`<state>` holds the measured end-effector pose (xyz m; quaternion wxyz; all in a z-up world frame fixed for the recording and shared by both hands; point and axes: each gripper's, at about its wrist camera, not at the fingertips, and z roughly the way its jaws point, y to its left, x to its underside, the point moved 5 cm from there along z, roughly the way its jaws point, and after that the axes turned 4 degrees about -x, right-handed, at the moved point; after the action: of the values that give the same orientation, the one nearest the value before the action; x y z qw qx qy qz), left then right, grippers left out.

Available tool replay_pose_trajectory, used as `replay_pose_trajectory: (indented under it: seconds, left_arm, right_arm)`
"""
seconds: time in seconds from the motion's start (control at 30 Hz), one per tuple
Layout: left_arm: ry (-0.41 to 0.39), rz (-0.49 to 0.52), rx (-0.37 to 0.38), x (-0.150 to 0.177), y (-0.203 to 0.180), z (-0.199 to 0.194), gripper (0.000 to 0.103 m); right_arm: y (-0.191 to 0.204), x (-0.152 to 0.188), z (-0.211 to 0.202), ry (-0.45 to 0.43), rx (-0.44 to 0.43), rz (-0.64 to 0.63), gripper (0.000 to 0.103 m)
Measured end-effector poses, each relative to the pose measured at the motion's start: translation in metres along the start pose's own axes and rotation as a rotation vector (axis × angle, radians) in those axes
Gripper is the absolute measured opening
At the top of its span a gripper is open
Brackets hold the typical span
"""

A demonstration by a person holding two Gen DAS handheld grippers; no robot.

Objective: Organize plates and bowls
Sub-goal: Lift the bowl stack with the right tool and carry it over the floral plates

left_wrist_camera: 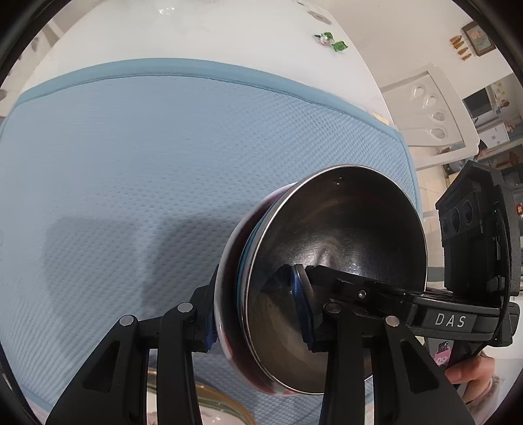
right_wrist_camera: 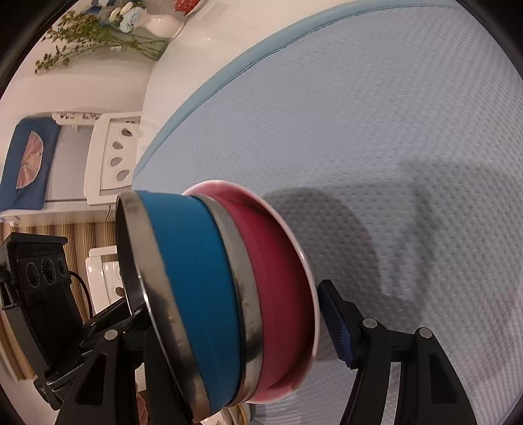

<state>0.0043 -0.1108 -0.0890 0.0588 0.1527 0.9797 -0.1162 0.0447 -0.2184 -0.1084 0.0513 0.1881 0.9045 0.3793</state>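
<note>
A blue bowl [right_wrist_camera: 193,291] with a steel rim and steel inside [left_wrist_camera: 343,235] sits nested in a pink-red dish [right_wrist_camera: 284,294]. The stack is tipped on its side in the air above the mat. My left gripper [left_wrist_camera: 255,317] is shut on the stack's wall: one blue pad [left_wrist_camera: 300,304] is inside the steel bowl, the other presses outside the pink dish. My right gripper [right_wrist_camera: 235,320] spans the stack from the other side. Its outer pad [right_wrist_camera: 336,327] lies against the back of the pink dish, and its inner finger [left_wrist_camera: 359,287] reaches into the steel bowl.
A light blue textured mat [left_wrist_camera: 163,147] covers the white table [left_wrist_camera: 196,32] below. A gold-rimmed plate [left_wrist_camera: 222,412] lies at the near edge. Green-wrapped sweets [left_wrist_camera: 330,41] sit at the far end. White chairs [right_wrist_camera: 114,153] and a vase of flowers [right_wrist_camera: 163,26] stand past the table.
</note>
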Motion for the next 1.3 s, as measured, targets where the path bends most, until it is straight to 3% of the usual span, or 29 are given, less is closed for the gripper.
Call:
replay_pose_trajectory:
  seconds: [0.57,1.3]
  left_arm:
    - [-0.083,-0.05,-0.01,0.016,0.013,-0.05,0.035]
    - [-0.156,-0.228,-0.042,0.102,0.099,-0.106,0.035]
  right_arm:
    - [0.045,0.022,-0.02,0.007,0.014,-0.091,0.063]
    - [0.127,0.108,0.033,0.181,0.057,-0.294,0.063]
